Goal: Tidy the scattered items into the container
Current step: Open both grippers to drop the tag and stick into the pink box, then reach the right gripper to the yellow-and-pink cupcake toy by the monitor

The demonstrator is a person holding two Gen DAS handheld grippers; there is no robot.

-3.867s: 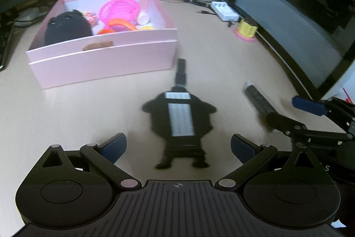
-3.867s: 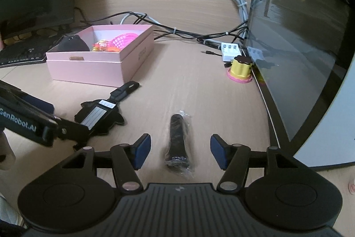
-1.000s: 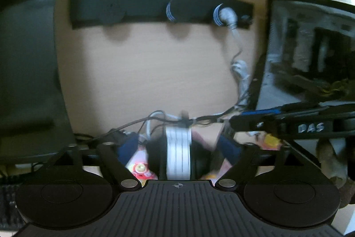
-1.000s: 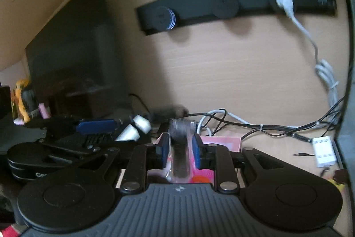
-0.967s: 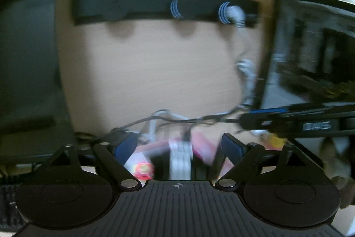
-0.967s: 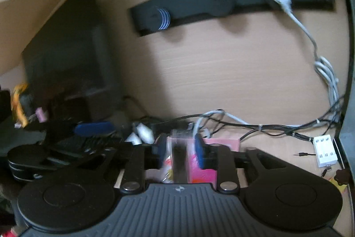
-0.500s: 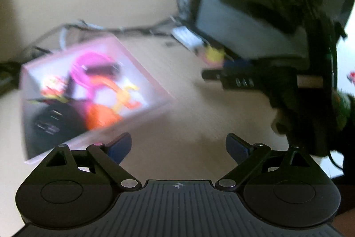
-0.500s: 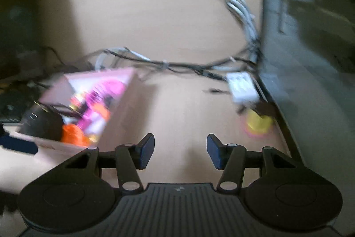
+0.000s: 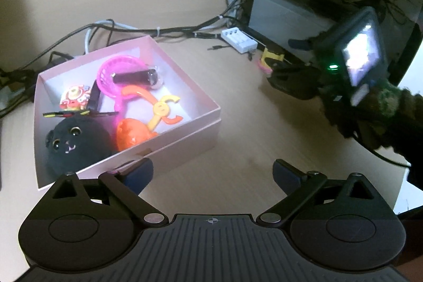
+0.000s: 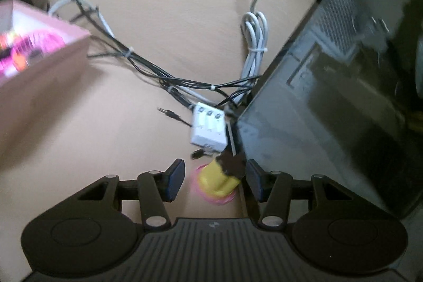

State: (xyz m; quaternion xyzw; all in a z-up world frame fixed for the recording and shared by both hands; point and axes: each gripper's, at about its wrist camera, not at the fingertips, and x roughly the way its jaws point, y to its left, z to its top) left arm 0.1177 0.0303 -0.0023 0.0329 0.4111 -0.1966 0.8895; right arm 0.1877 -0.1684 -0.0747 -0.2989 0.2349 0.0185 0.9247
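- The yellow toy [image 10: 218, 180] on its pink base stands on the desk [image 10: 119, 136], just beside the computer case [image 10: 330, 97] and well apart from the pink box [image 9: 182, 142].
- The right gripper [image 10: 215, 180] has its jaws open on both sides of the toy, not yet closed on it.
- This looks like the step of picking up the last loose item; the next move calls for closing on the toy without catching the white charger [image 10: 208, 130] near it.
- The left gripper [image 9: 212, 173] is open and empty beside the box, which already holds a black plush [image 9: 76, 144] and other toys.
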